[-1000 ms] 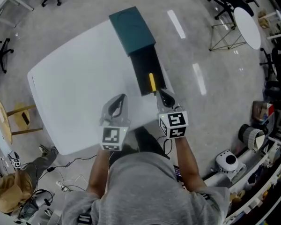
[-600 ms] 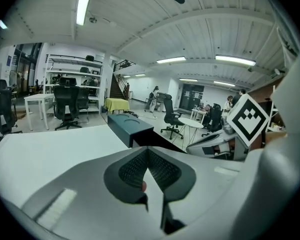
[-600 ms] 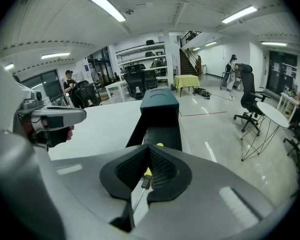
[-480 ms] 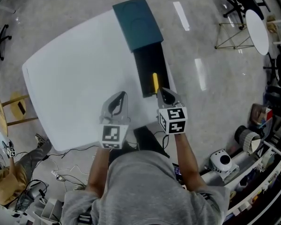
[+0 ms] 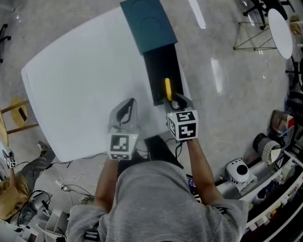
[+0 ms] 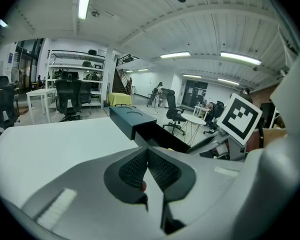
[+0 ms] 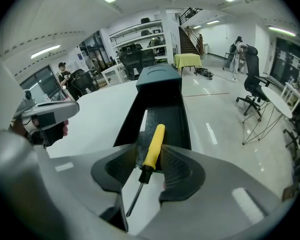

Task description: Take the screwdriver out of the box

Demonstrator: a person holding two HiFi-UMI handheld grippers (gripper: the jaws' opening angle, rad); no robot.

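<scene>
Right gripper [image 7: 150,166] jaws had just been opening, ungripped screwdriver [image 7: 154,143] between them at the box [image 7: 159,86] end; left gripper [image 6: 147,169] was closed, empty

One screwdriver [image 5: 167,88], one box [image 5: 149,22], one table [image 5: 81,79], two grippers [image 5: 126,110] [image 5: 177,103]

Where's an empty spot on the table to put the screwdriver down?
The wide white table between the box, the left gripper and its left edge is bare. It is crowded on the right, where the screwdriver lies in the black tray.
</scene>
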